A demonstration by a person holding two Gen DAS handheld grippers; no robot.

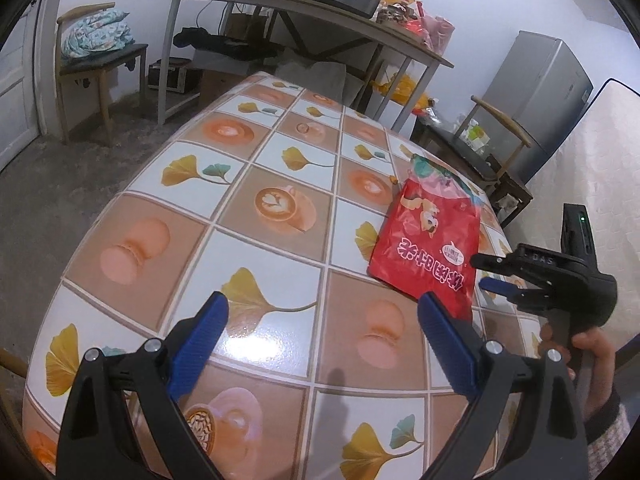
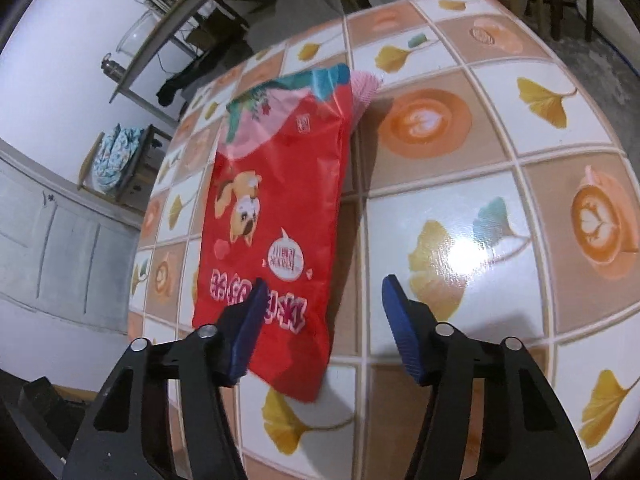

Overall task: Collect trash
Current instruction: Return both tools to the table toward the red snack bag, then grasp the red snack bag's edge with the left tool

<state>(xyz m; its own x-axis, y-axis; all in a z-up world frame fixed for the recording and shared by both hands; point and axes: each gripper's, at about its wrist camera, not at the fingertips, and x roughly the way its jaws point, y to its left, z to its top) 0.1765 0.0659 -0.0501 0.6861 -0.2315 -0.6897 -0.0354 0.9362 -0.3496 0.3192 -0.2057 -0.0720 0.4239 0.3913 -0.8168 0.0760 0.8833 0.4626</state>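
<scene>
One red snack bag (image 2: 276, 216) lies flat on the tiled-pattern tablecloth (image 2: 460, 184), filling the centre-left of the right wrist view, with one pink wrapper (image 2: 366, 90) poking out from under its far corner. The right gripper (image 2: 324, 312) hangs over the bag's near end, fingers spread. At lower centre of the left view, the left gripper (image 1: 322, 334) is spread wide, beside the bag (image 1: 430, 240).

Glossy plastic bag (image 2: 276, 216); shiny smooth tablecloth (image 1: 256, 248); ribbed tongs pads (image 2: 404, 336).
</scene>
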